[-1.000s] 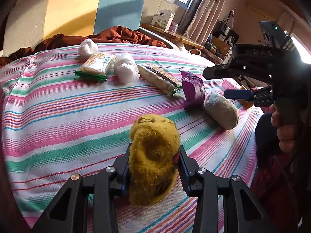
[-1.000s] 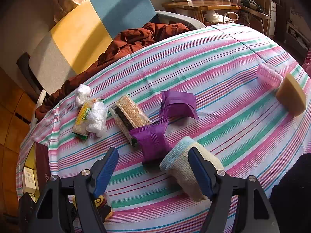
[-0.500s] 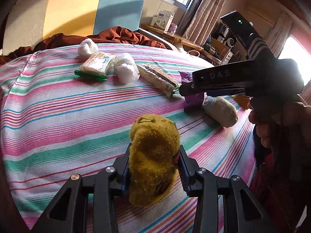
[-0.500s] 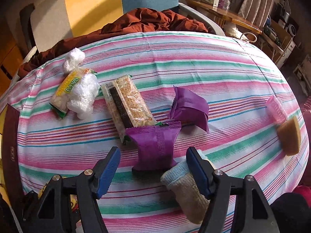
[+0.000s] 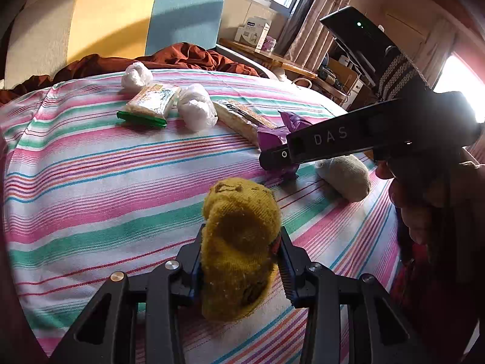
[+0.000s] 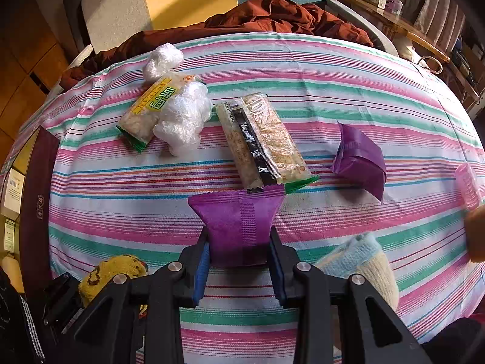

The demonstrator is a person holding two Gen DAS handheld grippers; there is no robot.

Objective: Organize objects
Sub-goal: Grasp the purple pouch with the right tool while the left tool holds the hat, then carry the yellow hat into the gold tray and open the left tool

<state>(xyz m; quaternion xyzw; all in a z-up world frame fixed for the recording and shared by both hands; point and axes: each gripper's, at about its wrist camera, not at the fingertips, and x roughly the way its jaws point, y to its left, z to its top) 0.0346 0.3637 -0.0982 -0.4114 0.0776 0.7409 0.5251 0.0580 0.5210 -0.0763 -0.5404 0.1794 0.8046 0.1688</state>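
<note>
My left gripper [image 5: 239, 251] is shut on a yellow sock ball [image 5: 241, 242], held just above the striped tablecloth [image 5: 91, 176]; it also shows in the right wrist view [image 6: 110, 271]. My right gripper [image 6: 239, 251] is shut on a purple packet [image 6: 239, 224] that lies on the cloth. Its black body [image 5: 333, 139] crosses the left wrist view and hides part of that packet. A second purple packet [image 6: 359, 163] lies to the right. A cream and blue sock ball [image 6: 360, 261] lies at the right gripper's right side.
A long cracker pack [image 6: 262, 139], a green-edged snack pack [image 6: 151, 109] and two white plastic bundles [image 6: 182, 115] [image 6: 162, 60] lie further back. A pink hair roller [image 6: 468, 185] sits at the right edge. A dark box [image 6: 36, 200] lies left. A chair with brown cloth [image 6: 257, 15] stands behind.
My right gripper has moved forward over the purple packet and shut on it. The left gripper stays still with the yellow sock ball.
</note>
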